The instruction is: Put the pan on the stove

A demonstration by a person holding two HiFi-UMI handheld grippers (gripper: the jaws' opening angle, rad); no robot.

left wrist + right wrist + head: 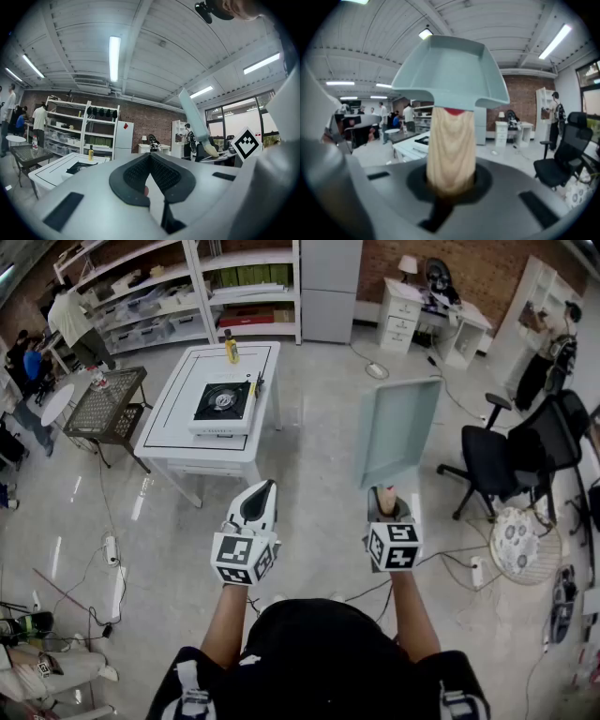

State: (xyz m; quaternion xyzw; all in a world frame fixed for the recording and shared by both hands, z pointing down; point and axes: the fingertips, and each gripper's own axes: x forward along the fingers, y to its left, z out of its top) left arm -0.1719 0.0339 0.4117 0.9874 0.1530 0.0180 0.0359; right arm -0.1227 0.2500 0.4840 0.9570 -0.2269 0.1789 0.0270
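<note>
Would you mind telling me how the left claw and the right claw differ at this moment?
The right claw is shut on the wooden handle of the pale blue pan, while the left claw is shut on nothing. The right claw has the pan standing up in front of it; the left claw carries no load. Both are side by side, facing the white table with the stove.

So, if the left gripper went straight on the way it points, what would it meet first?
Nothing close: the left gripper points just right of the white table, so probably the pale cabinet at the far wall; depth is unclear.
</note>
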